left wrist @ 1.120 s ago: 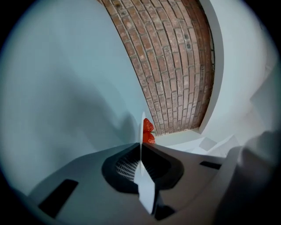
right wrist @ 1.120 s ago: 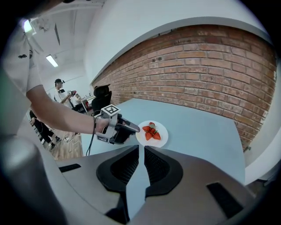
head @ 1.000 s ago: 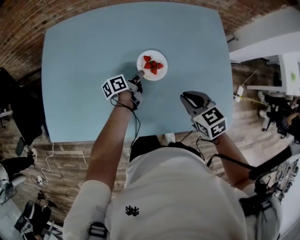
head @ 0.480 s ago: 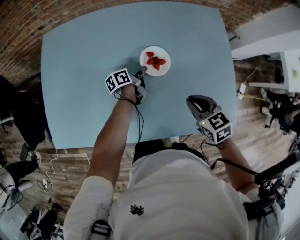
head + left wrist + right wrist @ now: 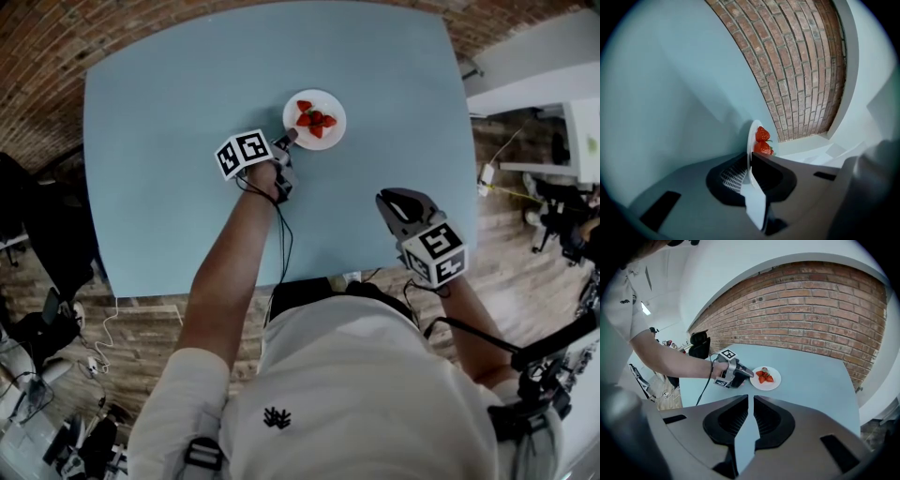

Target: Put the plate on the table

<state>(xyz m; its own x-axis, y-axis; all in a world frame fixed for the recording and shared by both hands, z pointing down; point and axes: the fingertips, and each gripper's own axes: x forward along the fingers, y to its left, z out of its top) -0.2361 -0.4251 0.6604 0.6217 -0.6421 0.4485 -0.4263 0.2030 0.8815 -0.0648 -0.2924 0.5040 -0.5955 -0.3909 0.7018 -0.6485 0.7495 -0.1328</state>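
A small white plate (image 5: pixel 326 136) with several red strawberries (image 5: pixel 315 119) is at the middle of the light blue table (image 5: pixel 169 112). My left gripper (image 5: pixel 289 138) is shut on the plate's near-left rim. In the left gripper view the plate (image 5: pixel 751 140) shows edge-on between the jaws of the left gripper (image 5: pixel 750 165), with strawberries (image 5: pixel 762 135) just beyond. I cannot tell whether the plate rests on the table or hangs just above it. My right gripper (image 5: pixel 396 199) is over the table's near right edge, shut and holding nothing. In its view the right gripper (image 5: pixel 751 401) looks toward the plate (image 5: pixel 765 383).
A red brick wall (image 5: pixel 820 319) runs behind the table's far edge. A white desk (image 5: pixel 534 84) stands to the right, and black chairs and cables (image 5: pixel 37 244) sit on the wooden floor to the left.
My left gripper has carried the plate a little farther across the table. The right gripper has drifted slightly toward the near right edge.
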